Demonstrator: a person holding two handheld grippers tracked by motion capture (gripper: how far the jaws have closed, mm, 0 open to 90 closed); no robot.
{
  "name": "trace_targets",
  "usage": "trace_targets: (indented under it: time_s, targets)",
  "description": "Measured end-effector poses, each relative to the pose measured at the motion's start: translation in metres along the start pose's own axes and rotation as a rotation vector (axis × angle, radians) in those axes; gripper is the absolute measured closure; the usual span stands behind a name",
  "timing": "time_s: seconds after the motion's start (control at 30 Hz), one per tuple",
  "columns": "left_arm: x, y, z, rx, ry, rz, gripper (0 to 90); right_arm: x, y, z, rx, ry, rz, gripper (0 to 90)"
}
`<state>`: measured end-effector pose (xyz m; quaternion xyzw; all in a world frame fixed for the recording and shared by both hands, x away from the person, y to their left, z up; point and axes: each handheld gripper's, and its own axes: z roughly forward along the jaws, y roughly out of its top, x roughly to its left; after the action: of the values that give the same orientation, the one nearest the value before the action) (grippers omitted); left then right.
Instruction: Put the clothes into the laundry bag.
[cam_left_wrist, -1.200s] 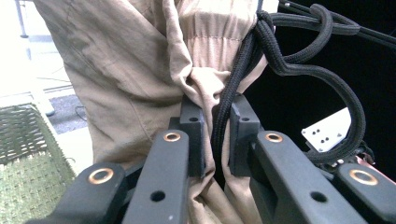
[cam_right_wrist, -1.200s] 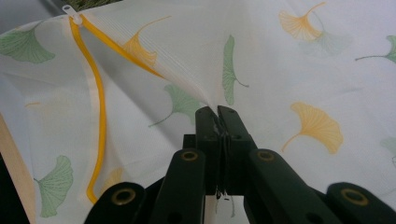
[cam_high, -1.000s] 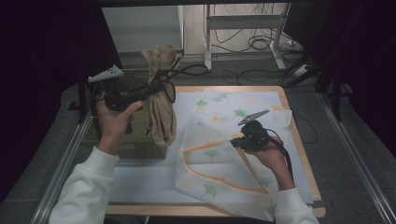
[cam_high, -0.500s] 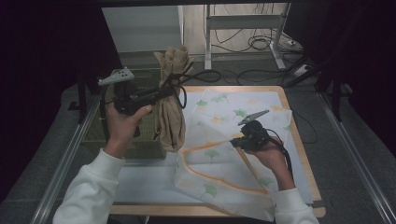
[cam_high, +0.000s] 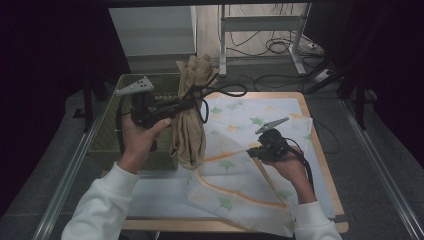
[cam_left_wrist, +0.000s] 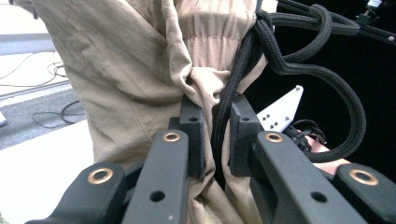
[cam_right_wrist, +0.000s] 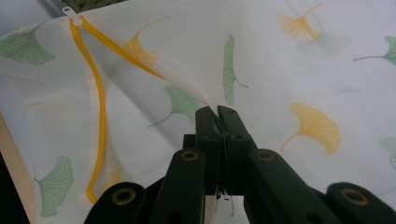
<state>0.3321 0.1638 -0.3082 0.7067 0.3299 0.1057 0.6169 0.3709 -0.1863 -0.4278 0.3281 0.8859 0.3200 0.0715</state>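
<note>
Over the wooden table (cam_high: 320, 150), the left gripper (cam_high: 192, 102) carries clamped tan trousers (cam_high: 190, 125) toward the laundry bag (cam_high: 240, 195) that the right gripper (cam_high: 250, 152) pinches open; lowering them through the mouth likely follows.

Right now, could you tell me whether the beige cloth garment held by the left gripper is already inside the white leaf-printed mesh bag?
No, the beige cloth garment hangs from the left gripper above the table, outside the white leaf-printed mesh bag.

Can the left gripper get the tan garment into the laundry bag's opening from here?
Probably yes: left gripper holds the tan garment beside the opening, which the right gripper lifts by the laundry bag edge.
</note>
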Motion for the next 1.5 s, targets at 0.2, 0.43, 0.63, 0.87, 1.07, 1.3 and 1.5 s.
trace_targets:
  time_s: [0.2,0.43,0.63,0.87,1.07,1.3,1.5]
  targets:
    - [-0.004,-0.006,0.003,0.011,-0.015,0.002,79.5,0.0,0.0,-0.001,0.0,0.0,0.002,86.3]
    - [-0.009,-0.008,0.005,0.019,-0.036,0.005,79.5,-0.001,0.0,-0.001,-0.002,0.0,0.005,86.3]
    - [-0.012,-0.011,0.011,0.042,-0.048,0.003,79.5,-0.001,0.0,-0.001,-0.004,-0.003,0.005,86.3]
    - [-0.02,-0.014,0.019,0.059,-0.074,0.018,79.5,-0.001,0.0,-0.002,-0.005,-0.001,0.003,86.3]
    - [-0.023,-0.018,0.022,0.067,-0.086,0.009,79.4,-0.001,0.0,-0.001,-0.003,0.001,0.003,86.3]
    - [-0.027,-0.023,0.023,0.081,-0.099,0.008,79.4,-0.001,0.0,-0.003,-0.014,-0.007,-0.001,86.3]
    - [-0.03,-0.029,0.025,0.095,-0.111,0.016,79.4,0.0,0.001,-0.003,-0.019,-0.01,-0.008,86.4]
